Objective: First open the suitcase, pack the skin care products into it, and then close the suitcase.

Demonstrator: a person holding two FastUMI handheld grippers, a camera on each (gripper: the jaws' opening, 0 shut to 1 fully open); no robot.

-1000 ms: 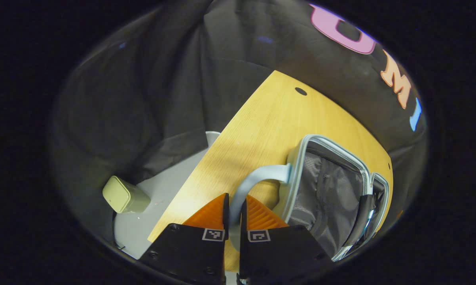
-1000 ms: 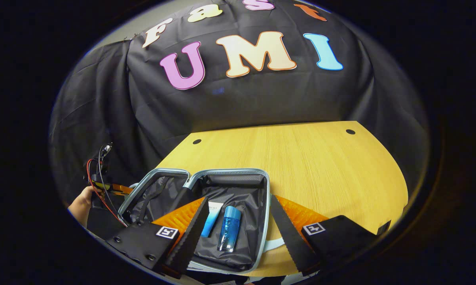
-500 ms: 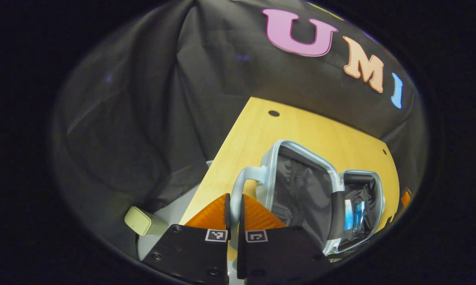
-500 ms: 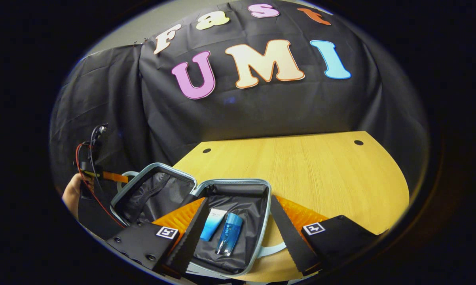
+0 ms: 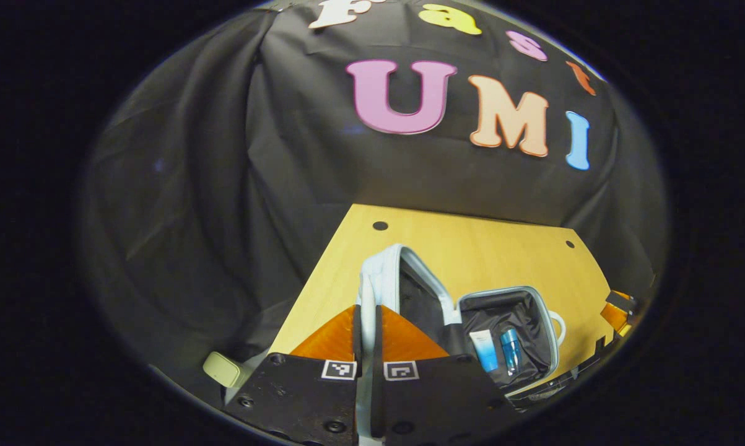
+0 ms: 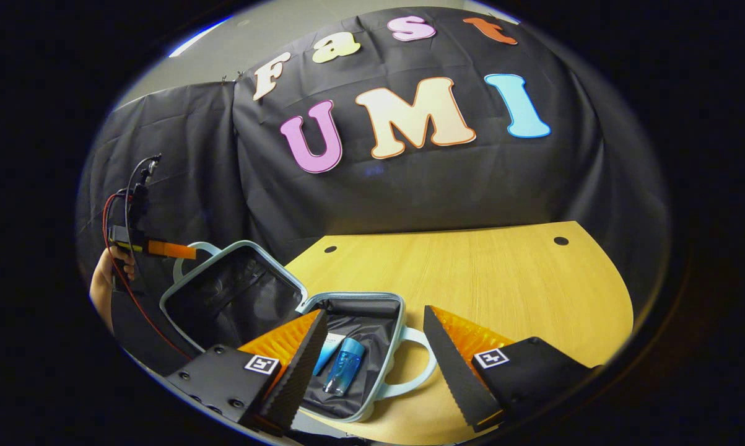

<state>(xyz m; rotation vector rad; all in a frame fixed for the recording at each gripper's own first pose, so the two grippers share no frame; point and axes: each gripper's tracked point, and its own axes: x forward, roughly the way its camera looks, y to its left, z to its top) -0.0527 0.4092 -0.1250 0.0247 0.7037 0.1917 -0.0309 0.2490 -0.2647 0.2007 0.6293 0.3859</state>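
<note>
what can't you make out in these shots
- Left gripper view: the fingers hide where they pinch the lid handle.
- Right gripper view: a finger covers part of the tube.
- Both views: labels on the tube and bottle are too small.

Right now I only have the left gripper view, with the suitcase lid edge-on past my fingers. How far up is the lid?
Observer: In the right gripper view the lid stands tilted, roughly halfway up, with its dark lining facing the base.
Operator: Is the right gripper holding anything?
Observer: No. The right gripper is open with its fingers wide apart, and in its view they frame the base and the base handle.
Operator: And my grip, seen from over there?
Observer: The left gripper meets the lid handle at the lid's raised outer edge, and a hand holds it from behind.
</note>
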